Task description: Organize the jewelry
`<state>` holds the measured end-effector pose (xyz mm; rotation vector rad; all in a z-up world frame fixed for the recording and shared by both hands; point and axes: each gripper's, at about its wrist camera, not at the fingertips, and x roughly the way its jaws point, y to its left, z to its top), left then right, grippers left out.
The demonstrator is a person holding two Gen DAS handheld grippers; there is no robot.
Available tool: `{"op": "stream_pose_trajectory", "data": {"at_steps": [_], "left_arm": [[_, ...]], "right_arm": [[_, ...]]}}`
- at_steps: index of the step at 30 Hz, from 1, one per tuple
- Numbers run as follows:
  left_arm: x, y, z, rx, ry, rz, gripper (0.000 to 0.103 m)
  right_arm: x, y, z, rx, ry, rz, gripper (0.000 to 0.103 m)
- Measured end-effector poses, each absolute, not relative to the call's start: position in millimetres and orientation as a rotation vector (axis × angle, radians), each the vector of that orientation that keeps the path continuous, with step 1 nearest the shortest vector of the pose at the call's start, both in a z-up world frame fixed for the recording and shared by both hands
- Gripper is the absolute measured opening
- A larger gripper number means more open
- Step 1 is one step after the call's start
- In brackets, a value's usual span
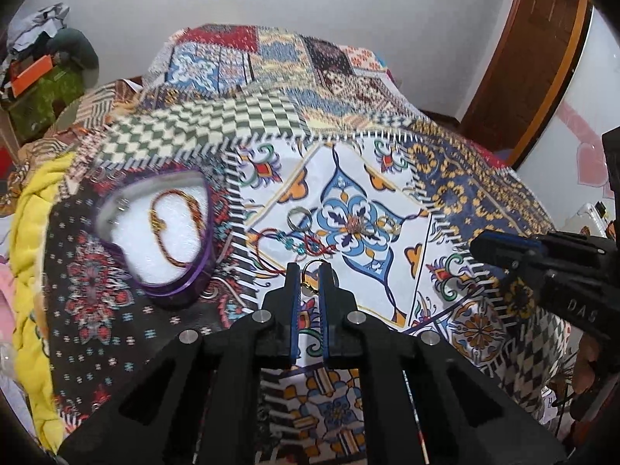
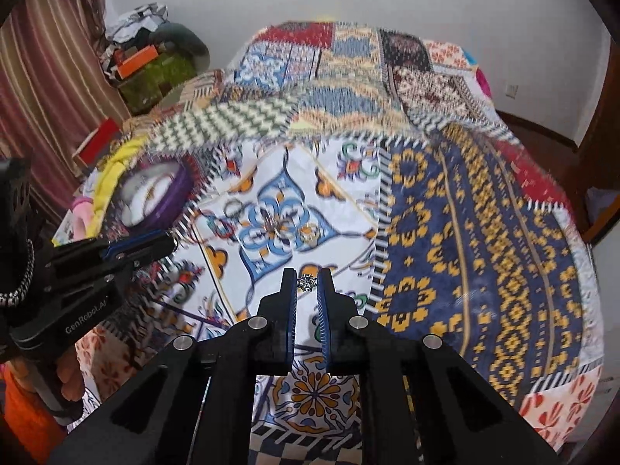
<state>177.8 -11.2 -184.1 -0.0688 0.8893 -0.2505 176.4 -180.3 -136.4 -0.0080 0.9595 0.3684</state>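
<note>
Over on the patchwork bedspread, heart box only has a bracelet so far, both grippers are clamped — left gripper on a gold ring, right gripper on a sparkly ring — with red bracelet and silver ring left.

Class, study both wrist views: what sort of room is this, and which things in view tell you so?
Most likely a bedroom at home. A bed under a patchwork bedspread fills the view, striped curtains hang at one side, and household clutter is piled in the corner.
</note>
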Motion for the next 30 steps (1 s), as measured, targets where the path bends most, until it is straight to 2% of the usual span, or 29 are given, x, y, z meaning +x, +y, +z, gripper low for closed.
{"op": "stream_pose_trajectory", "data": {"at_steps": [15, 30], "left_arm": [[150.8, 30.1, -127.1, -0.086, 0.728, -0.144, 0.007], [148.7, 84.7, -97.3, -0.127, 0.625, -0.034, 0.007]], "right_arm": [[171.0, -148.8, -73.6, -0.018, 0.777, 0.431, 0.009], [190.7, -92.2, -55.1, -0.038, 0.713, 0.552, 0.009]]}}
